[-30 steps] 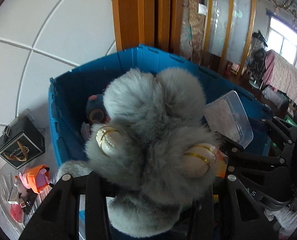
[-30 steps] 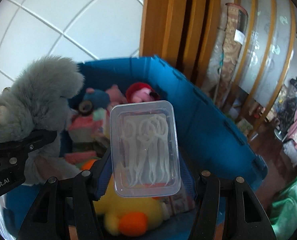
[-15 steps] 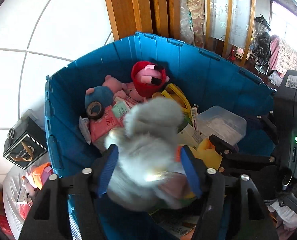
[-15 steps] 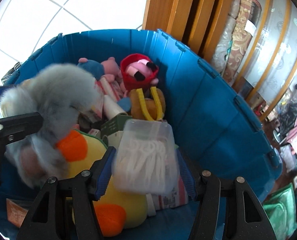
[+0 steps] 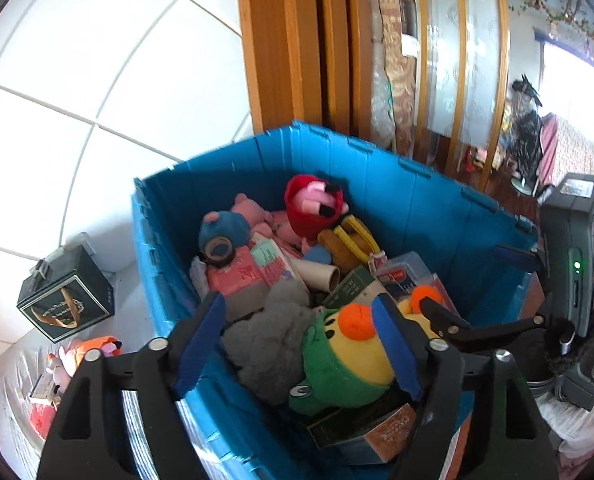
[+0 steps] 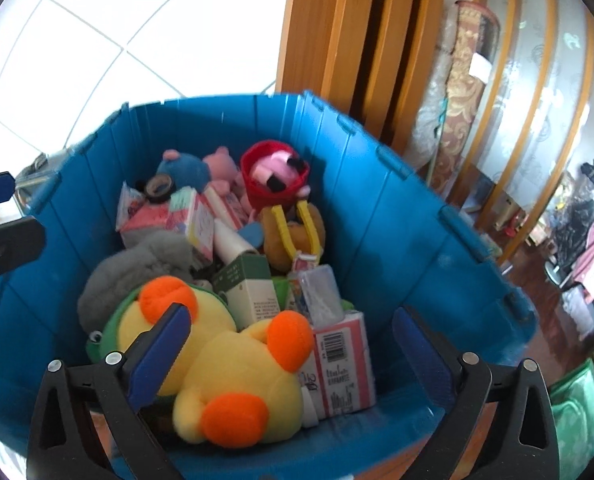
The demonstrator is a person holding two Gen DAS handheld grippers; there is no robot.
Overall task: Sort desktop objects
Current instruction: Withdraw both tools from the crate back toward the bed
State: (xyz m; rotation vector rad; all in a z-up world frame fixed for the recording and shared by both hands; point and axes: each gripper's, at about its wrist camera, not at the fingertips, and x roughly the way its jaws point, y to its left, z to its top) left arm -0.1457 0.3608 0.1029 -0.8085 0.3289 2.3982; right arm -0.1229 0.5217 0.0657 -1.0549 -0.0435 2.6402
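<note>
— What's changed since a second ago?

— Both my grippers are empty now. A second ago my left gripper point(image 5: 297, 344) was clamped on the grey plush toy point(image 5: 271, 340) and my right gripper point(image 6: 291, 350) held the clear plastic box point(image 6: 321, 290) of floss picks. Now both sets of jaws are spread wide with nothing between them, hovering over the blue crate point(image 5: 437, 200).

— And where did those two things land?

— The grey plush toy lies inside the crate on the left side, pressed against the yellow duck plush point(image 6: 233, 360) in its green hood. The clear plastic box sits among the cartons toward the right, leaning against a green carton point(image 6: 253, 288) and just above a pink carton point(image 6: 345, 364) with a barcode.

— What else is in there?

— At the back, a red-hooded pink plush point(image 5: 313, 208), a blue plush point(image 5: 225, 228) with a roll of tape point(image 5: 219, 250) on it, a brown plush with yellow straps point(image 6: 297, 232), and a pink patterned box point(image 5: 237, 280).

— Anything outside the crate?

— On the white-covered table to the left, a black gift box point(image 5: 67, 300) and a small orange-and-pink toy point(image 5: 93, 352). From the left wrist view, my right gripper's body stands close on the right, partly blocking that corner of the crate.
</note>
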